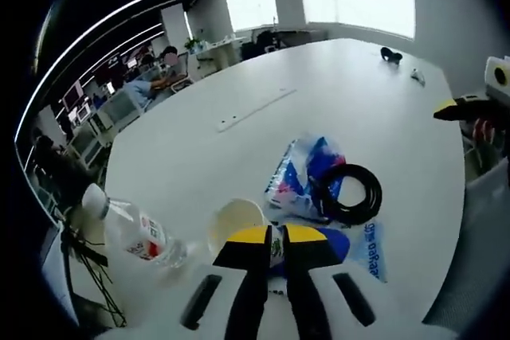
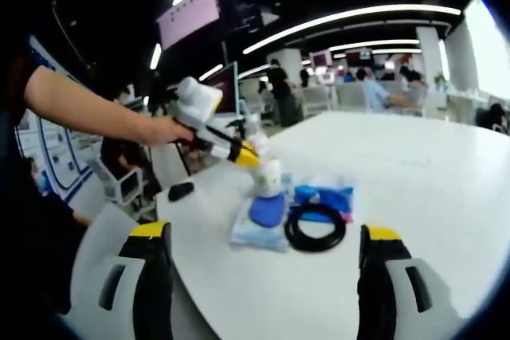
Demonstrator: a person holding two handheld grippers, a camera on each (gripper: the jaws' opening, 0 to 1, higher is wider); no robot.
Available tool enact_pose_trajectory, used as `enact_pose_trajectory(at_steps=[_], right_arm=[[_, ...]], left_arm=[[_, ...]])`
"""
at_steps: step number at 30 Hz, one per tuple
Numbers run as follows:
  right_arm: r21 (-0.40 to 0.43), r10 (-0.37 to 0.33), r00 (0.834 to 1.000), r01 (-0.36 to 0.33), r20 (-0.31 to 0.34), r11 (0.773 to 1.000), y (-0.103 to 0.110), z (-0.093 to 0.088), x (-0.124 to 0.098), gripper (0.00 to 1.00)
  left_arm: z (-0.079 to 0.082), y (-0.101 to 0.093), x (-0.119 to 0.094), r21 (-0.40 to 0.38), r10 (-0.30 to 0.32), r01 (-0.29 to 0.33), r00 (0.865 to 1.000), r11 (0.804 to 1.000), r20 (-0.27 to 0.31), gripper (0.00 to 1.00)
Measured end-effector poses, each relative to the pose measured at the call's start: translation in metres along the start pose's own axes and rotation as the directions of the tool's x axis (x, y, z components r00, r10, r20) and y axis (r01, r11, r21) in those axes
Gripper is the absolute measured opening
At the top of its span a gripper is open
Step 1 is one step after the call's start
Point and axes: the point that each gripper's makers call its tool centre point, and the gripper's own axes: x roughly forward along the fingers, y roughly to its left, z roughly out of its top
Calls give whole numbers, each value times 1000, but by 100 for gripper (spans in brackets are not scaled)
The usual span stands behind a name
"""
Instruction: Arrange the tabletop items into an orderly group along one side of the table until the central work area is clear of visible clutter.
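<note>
In the left gripper view the left gripper (image 1: pixel 276 245) has its 2 yellow-tipped jaws clenched on the rim of a pale paper cup (image 1: pixel 236 220); the jaws cover the near side of the cup, and a blue disc-shaped thing (image 1: pixel 335 244) beneath them is mostly hidden. A clear water bottle (image 1: pixel 135 232) lies on its side just left of the cup, near the edge of the white desk (image 1: pixel 319 101). A black cable coil (image 1: pixel 348 193) rests on a blue-and-white plastic packet (image 1: pixel 299 177) just beyond the jaws. 2 small dark items (image 1: pixel 390 54) sit far off, too small to name. In the right gripper view the right gripper (image 2: pixel 263 268) hovers with its jaws released, wide apart, grasping nothing, short of the coil. A person's hand (image 2: pixel 163 130) holds the other tool there.
</note>
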Motion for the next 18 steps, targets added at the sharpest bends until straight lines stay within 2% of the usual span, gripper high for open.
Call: enact_pose_trajectory(at_steps=[4, 18], right_arm=[[1, 1, 1000, -1, 2, 1000, -1, 1, 1, 96], [17, -11, 1000, 10, 13, 1000, -8, 2, -2, 96]], left_arm=[[2, 5, 0, 16, 26, -26, 1000, 1000, 5, 16], [-11, 7, 8, 6, 15, -15, 999, 1000, -52, 19]])
